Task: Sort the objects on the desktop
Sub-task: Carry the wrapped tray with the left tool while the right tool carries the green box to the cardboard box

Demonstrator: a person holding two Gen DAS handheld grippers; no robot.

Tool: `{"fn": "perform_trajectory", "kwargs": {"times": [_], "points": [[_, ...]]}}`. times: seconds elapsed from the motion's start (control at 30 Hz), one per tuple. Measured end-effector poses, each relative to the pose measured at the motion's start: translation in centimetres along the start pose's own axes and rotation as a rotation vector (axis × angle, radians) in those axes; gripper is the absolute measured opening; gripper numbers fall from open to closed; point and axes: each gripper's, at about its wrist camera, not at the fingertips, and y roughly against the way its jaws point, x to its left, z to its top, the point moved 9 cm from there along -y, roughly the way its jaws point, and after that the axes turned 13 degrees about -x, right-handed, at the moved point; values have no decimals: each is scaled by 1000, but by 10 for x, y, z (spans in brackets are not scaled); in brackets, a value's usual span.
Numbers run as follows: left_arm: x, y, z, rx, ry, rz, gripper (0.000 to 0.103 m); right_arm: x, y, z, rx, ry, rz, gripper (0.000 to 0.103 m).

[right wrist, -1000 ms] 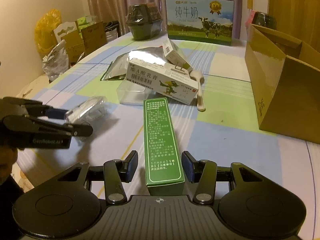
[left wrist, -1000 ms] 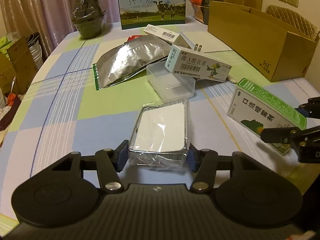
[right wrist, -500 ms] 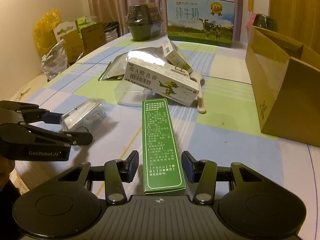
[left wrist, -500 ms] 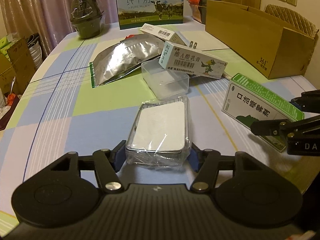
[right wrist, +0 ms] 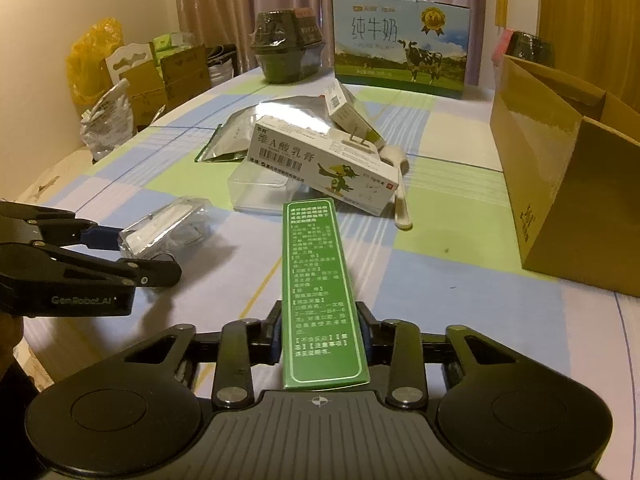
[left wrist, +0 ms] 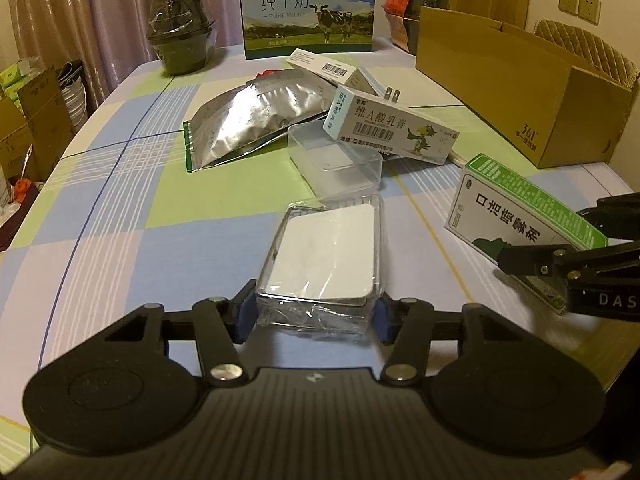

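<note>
Left wrist view shows the left gripper (left wrist: 312, 314) closing on a wrapped case (left wrist: 320, 260), near the carton (left wrist: 516, 88). Only the right wrist view shows the right gripper (right wrist: 318, 330) closing, pads against a green box (right wrist: 318, 292).

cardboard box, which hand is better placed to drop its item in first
Right, probably. The right gripper, jaws closing on the green box, has the open cardboard box on its own side. The left gripper with the clear wrapped pack sits farther off.
</note>
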Motion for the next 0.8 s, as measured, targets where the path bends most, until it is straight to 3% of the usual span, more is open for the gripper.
{"fn": "perform_trajectory", "kwargs": {"times": [0.8], "points": [[-25,33,28,-62,55,-24,50,-9,38,24,-79,-56,-54,28]]}}
